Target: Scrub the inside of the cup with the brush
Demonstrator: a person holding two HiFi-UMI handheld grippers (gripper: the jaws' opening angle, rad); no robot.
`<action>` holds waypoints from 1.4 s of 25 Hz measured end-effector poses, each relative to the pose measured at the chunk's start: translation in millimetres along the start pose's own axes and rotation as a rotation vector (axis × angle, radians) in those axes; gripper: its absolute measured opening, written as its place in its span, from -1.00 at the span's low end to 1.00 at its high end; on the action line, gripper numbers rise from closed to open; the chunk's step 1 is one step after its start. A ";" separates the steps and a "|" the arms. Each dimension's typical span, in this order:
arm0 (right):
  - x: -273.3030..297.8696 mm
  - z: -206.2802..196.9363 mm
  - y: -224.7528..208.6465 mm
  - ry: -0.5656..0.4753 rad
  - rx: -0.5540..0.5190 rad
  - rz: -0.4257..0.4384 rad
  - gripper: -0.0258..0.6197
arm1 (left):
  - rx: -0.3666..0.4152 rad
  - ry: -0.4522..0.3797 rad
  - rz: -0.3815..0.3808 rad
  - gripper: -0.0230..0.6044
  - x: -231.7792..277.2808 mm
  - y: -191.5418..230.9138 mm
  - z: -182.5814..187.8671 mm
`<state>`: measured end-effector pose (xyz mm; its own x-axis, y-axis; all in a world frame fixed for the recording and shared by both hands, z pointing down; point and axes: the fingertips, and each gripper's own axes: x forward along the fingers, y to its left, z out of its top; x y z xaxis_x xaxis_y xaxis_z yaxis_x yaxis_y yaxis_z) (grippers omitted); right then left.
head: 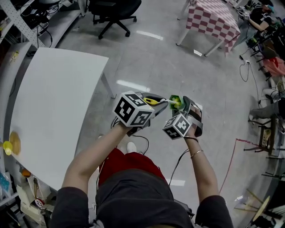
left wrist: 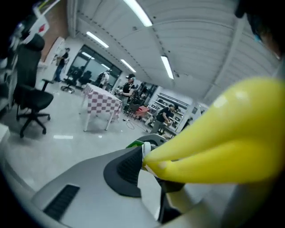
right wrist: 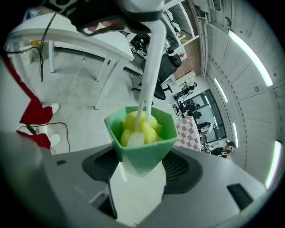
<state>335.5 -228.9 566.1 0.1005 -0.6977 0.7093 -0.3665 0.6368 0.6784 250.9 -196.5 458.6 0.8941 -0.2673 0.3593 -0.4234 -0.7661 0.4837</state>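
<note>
Jaws of the right gripper [right wrist: 141, 174] are clamped on the narrow base of a green cup [right wrist: 143, 150], which has angular, faceted walls. It is held in the air in front of the person's body, with its mouth turned toward the left gripper [head: 150, 107]. That gripper's jaws are pressed shut on the thick yellow handle of the brush [right wrist: 140, 128]. In the left gripper view the handle fills most of the right side. A thin white stem runs from the handle down into the cup. The yellow lobed head sits deep inside, against the bottom and touching the inner walls. In the head view the two grippers are close together at waist height, the marker cubes almost side by side, with both forearms reaching forward over a pale grey floor [head: 178, 67]. A white table [head: 53, 111] stands to the person's left, well apart from the grippers. Farther off are a red-and-white checked table [head: 213, 20] and a black office chair [head: 113, 11].
</note>
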 end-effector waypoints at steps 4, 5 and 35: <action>-7.4 4.6 4.4 -0.035 0.040 0.091 0.04 | 0.375 0.085 -0.051 -0.78 -1.2 -13.3 -2.3; -9.3 5.3 5.8 -0.046 0.034 0.110 0.04 | 0.485 0.111 -0.070 -0.78 -1.2 -18.0 -3.2; -12.1 13.6 15.8 -0.124 0.009 0.169 0.04 | 0.924 0.242 -0.113 -0.78 -11.5 -39.7 -14.6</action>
<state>315.9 -214.9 565.6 -0.0777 -0.6164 0.7836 -0.3767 0.7459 0.5494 255.3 -154.5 446.9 0.8244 -0.1151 0.5541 0.0380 -0.9656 -0.2571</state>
